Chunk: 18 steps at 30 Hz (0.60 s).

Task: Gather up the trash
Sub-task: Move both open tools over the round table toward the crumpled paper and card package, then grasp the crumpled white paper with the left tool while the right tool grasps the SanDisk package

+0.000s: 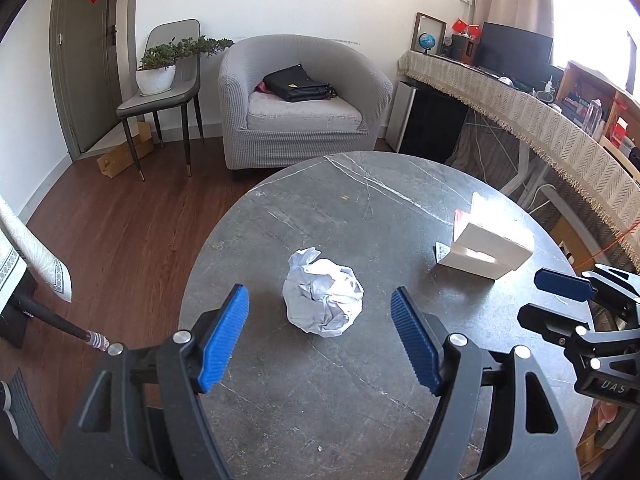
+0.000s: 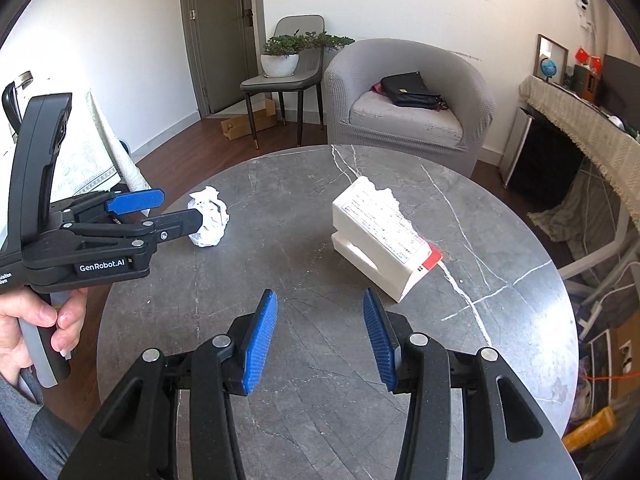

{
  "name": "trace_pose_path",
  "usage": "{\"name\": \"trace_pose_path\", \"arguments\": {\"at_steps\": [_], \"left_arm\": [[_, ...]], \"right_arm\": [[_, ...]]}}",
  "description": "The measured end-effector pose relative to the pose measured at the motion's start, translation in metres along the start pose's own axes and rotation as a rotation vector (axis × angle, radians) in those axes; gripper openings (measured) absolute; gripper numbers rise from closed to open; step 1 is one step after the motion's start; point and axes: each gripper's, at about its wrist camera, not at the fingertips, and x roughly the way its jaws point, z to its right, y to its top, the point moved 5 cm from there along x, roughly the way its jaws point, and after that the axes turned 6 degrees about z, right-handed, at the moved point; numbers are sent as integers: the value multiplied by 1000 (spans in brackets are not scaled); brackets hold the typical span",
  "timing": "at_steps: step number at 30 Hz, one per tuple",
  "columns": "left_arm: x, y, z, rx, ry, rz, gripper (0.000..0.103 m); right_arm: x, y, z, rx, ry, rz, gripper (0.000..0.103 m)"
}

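A crumpled white paper ball [image 1: 323, 295] lies on the round grey marble table [image 1: 320, 380]. My left gripper [image 1: 320, 300] is open, with its blue pads on either side of the ball and not touching it. In the right wrist view the left gripper [image 2: 182, 208] reaches the paper ball [image 2: 210, 222] from the left. A torn white cardboard box [image 2: 380, 236] with a red corner lies on the table; it also shows in the left wrist view [image 1: 486, 240]. My right gripper [image 2: 320, 304] is open and empty, above bare table short of the box.
A grey armchair [image 1: 304, 104] with a black bag [image 1: 298, 84] stands beyond the table. A grey chair [image 1: 160, 96] holds a potted plant [image 1: 158, 68]. A long cloth-covered desk [image 1: 520, 108] runs along the right. Wooden floor [image 1: 120, 220] lies to the left.
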Motion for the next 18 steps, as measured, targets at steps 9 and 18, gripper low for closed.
{"name": "trace_pose_path", "arguments": {"at_steps": [9,18], "left_arm": [[25,-3,7,-12,1,-42,77],[40,-5,5,-37,8,-87,61]], "right_arm": [[1,-3,32,83,-27,20,65],[10,-4,53,153,22,37,65]]}}
